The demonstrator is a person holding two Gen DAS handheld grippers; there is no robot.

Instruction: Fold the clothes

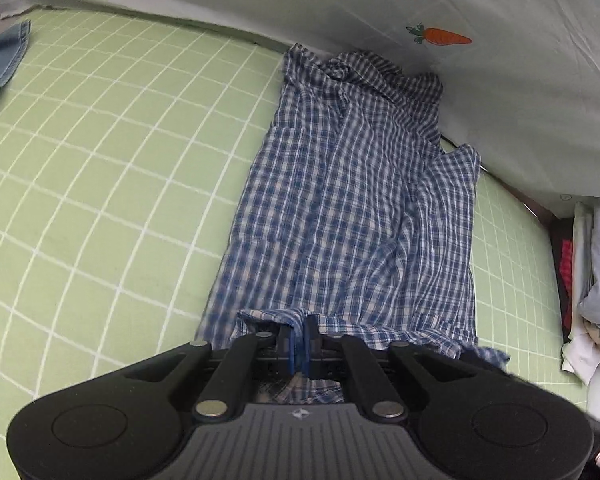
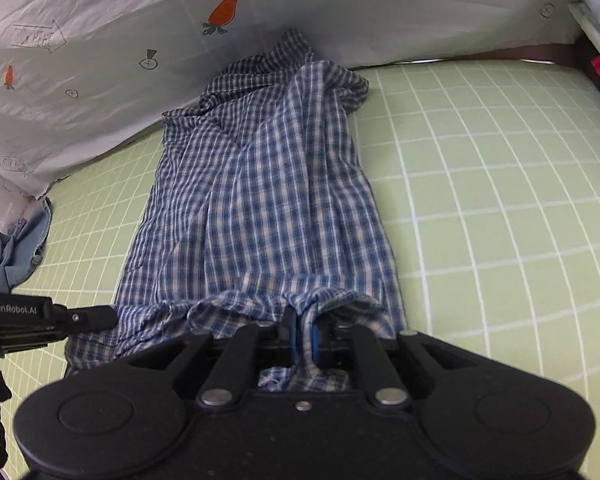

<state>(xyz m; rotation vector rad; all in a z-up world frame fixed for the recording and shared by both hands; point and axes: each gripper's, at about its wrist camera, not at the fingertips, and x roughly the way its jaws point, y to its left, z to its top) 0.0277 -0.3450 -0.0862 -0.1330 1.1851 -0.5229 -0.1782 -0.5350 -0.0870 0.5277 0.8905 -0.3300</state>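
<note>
Both tongs pinching the near hem of the checked shirt, ready for the lengthwise fold.

Left wrist view: my left tongs (image 1: 299, 340) are closed on the near hem of the checked shirt (image 1: 340, 208), which lies lengthwise on the green grid sheet (image 1: 100, 160), collar by the carrot-print cloth (image 1: 500, 40). Right wrist view: my right tongs (image 2: 303, 338) likewise grip the hem of the shirt (image 2: 260, 200). Judged next: lift both corners evenly and carry the hem toward the collar.
</note>
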